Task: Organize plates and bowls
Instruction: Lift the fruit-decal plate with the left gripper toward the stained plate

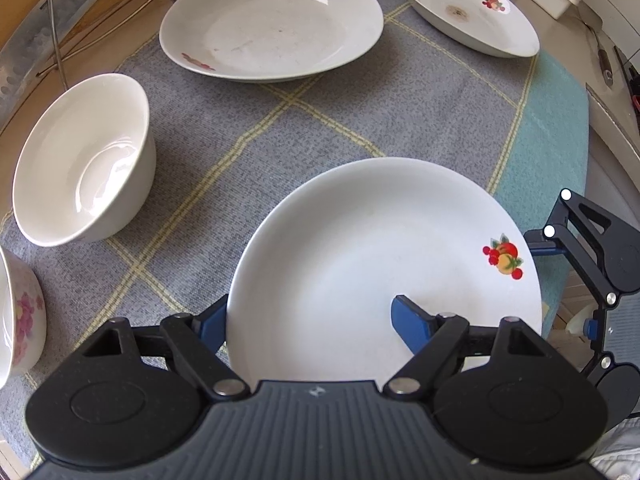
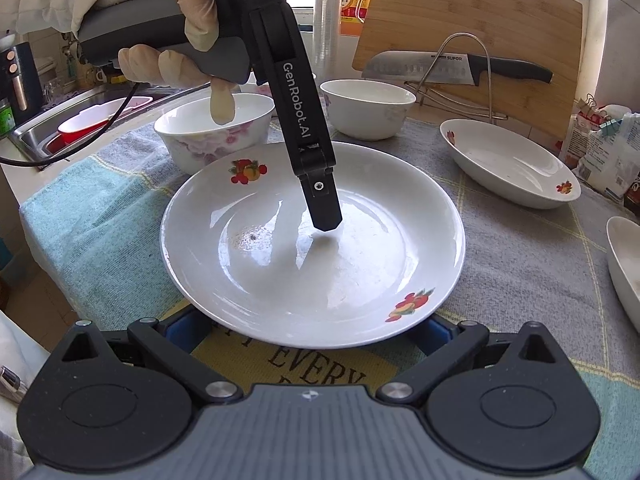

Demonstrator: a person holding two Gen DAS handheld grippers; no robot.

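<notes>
A white plate with fruit decals (image 1: pixel 360 264) (image 2: pixel 312 252) lies at the near edge of the grey checked cloth (image 1: pixel 280 128). My left gripper (image 1: pixel 308 320) is open across the plate's rim: one blue finger (image 1: pixel 412 322) rests inside the plate, the other (image 1: pixel 212 320) is outside, below the rim. In the right wrist view that inner finger (image 2: pixel 324 204) touches the plate's centre. My right gripper (image 2: pixel 312 330) is open at the plate's opposite edge, its fingers low beside and under the rim. It also shows in the left wrist view (image 1: pixel 592 248).
Two more fruit-decal plates (image 1: pixel 272 20) (image 1: pixel 468 8) lie further back. A plain white bowl (image 1: pixel 80 160) and a pink-flowered bowl (image 1: pixel 20 320) stand at left. A knife on a wire rack (image 2: pixel 460 66), a cutting board (image 2: pixel 472 32) and a sink (image 2: pixel 72 120) border the cloth.
</notes>
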